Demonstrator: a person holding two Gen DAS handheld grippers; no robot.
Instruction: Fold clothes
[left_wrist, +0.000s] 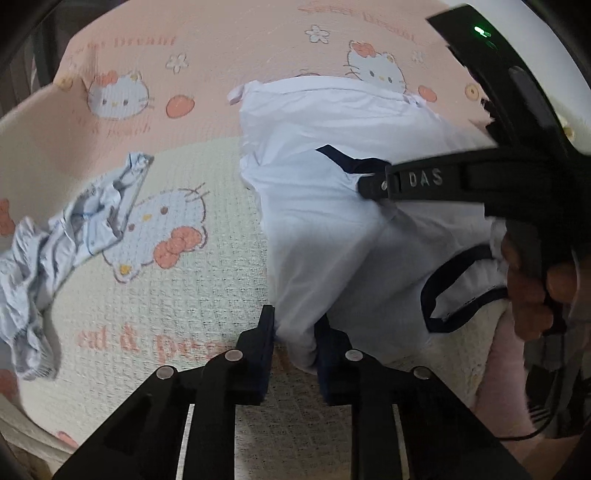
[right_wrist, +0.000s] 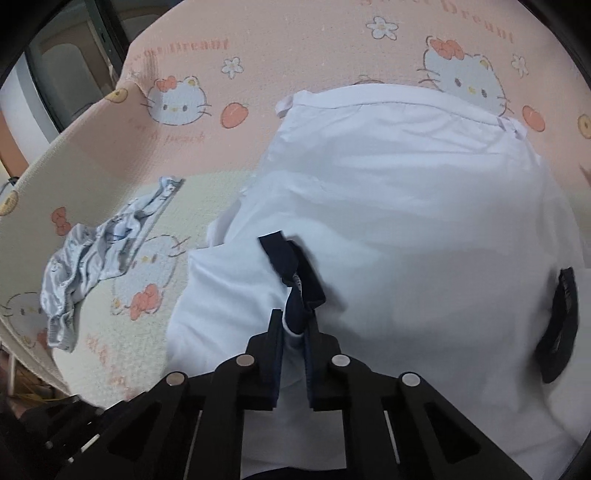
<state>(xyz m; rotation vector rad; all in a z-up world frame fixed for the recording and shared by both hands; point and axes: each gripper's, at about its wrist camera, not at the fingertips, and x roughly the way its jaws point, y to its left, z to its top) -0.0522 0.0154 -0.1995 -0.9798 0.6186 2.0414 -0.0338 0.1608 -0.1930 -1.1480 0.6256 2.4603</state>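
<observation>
Nearest, the left gripper (left_wrist: 293, 332) pinches a fold of the one white shirt (left_wrist: 332, 221), and the right gripper (right_wrist: 293, 325) clamps its navy-trimmed edge. Farther left, one crumpled pale-blue garment (left_wrist: 55, 236) lies on the cat-print blanket (left_wrist: 166, 295).

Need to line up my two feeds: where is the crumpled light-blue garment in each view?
Left wrist view: crumpled light-blue garment at the far left edge, left of the white shirt.
Right wrist view: lower left, again left of the shirt.
Shared landmark: the cartoon cat print with the orange bow beside it.
</observation>
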